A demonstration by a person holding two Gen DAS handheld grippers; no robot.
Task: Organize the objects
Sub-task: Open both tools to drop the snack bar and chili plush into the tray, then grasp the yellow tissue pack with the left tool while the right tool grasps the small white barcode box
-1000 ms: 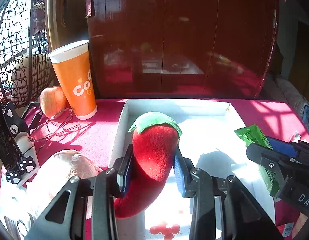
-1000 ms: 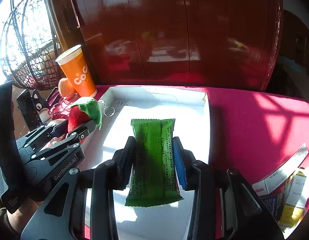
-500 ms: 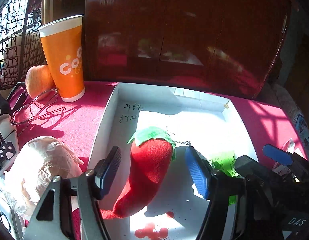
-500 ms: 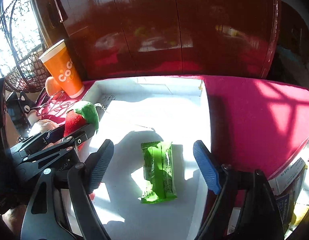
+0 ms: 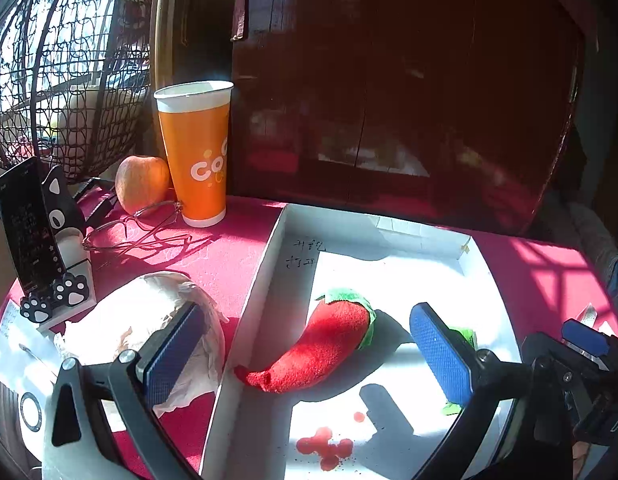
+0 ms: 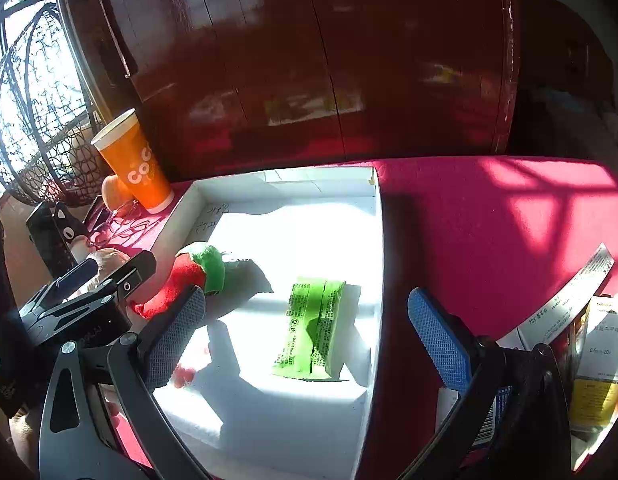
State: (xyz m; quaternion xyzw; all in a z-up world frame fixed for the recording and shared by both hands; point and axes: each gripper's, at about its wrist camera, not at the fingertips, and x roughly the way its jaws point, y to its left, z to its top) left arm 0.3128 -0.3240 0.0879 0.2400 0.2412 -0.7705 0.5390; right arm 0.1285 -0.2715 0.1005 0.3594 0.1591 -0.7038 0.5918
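Note:
A red plush chili [image 5: 325, 348] with a green cap lies on the floor of the white box [image 5: 389, 236]. My left gripper [image 5: 307, 332] hangs over it with its jaws opening wide, and its pads do not touch the chili. A green snack packet [image 6: 313, 332] lies flat in the same box [image 6: 285, 180], near the right wall. My right gripper [image 6: 307, 312] stands above it, jaws opening, with nothing pressed between its pads. In the left wrist view the packet [image 5: 465, 334] is mostly hidden behind my right finger. In the right wrist view the chili [image 6: 185, 280] lies at the left.
Left of the box stand an orange paper cup [image 5: 195, 152], an apple [image 5: 141, 188], glasses [image 5: 137, 232], a crumpled paper bundle [image 5: 141, 320] and a phone on a cat stand [image 5: 29, 228]. Small cartons [image 6: 589, 340] lie at the right. A dark wooden cabinet rises behind.
Both grippers went from shut to wide open. The chili and the green packet dropped out of them and now lie in the box. Both grippers drew back a little.

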